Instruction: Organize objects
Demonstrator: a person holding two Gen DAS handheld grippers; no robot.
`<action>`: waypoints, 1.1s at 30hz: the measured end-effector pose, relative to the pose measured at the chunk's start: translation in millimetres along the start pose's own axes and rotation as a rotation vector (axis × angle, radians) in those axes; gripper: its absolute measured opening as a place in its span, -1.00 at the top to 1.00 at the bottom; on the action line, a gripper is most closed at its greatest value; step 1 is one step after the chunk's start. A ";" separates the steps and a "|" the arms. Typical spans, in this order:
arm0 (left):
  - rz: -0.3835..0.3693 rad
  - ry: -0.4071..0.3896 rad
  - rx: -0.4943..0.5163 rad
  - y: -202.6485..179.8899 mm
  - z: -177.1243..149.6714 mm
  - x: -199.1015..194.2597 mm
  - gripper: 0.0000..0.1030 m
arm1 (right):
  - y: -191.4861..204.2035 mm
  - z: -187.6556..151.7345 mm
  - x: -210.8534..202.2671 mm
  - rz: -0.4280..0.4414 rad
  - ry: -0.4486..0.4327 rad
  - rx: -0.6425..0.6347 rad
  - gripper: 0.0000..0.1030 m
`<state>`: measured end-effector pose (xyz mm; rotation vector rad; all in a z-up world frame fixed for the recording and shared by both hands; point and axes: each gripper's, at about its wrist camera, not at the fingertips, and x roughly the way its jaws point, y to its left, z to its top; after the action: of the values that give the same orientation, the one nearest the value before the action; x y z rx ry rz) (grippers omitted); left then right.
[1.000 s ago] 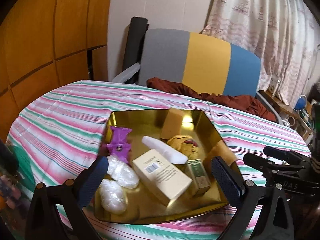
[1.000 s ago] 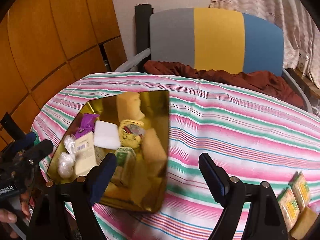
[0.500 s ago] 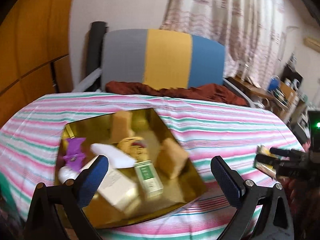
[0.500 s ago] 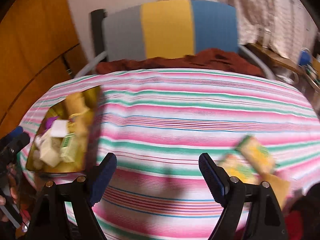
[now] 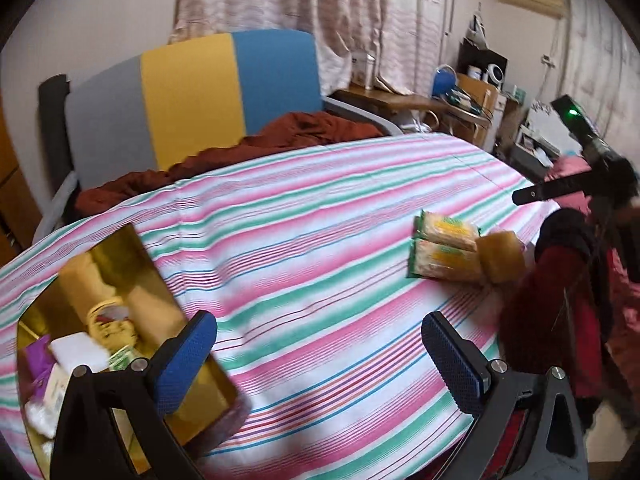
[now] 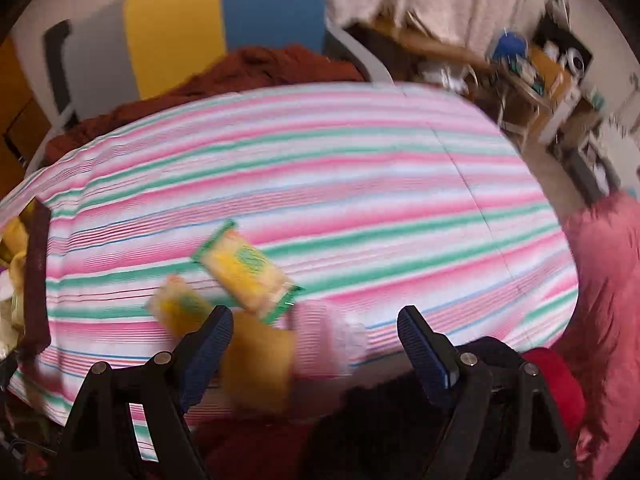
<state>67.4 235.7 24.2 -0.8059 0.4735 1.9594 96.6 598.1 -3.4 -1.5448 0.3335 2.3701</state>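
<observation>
two yellow packets (image 6: pixel 244 270) with green edges lie blurred on the striped cloth (image 6: pixel 360 184); both tools gape empty.

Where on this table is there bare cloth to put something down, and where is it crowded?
Free: the wide striped cloth between the gold tray and the yellow packets, back to the chair. Crowded: inside the tray, and the near corner where the packets and a sponge cluster.
</observation>
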 end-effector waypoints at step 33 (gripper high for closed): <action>-0.040 0.016 -0.120 24.6 -14.3 9.6 -1.00 | 64.3 11.8 -30.5 0.258 0.015 -0.176 -0.23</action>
<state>47.6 220.8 7.3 -0.9003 0.3492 1.9600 74.8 538.8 31.4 -1.6879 0.3550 2.6488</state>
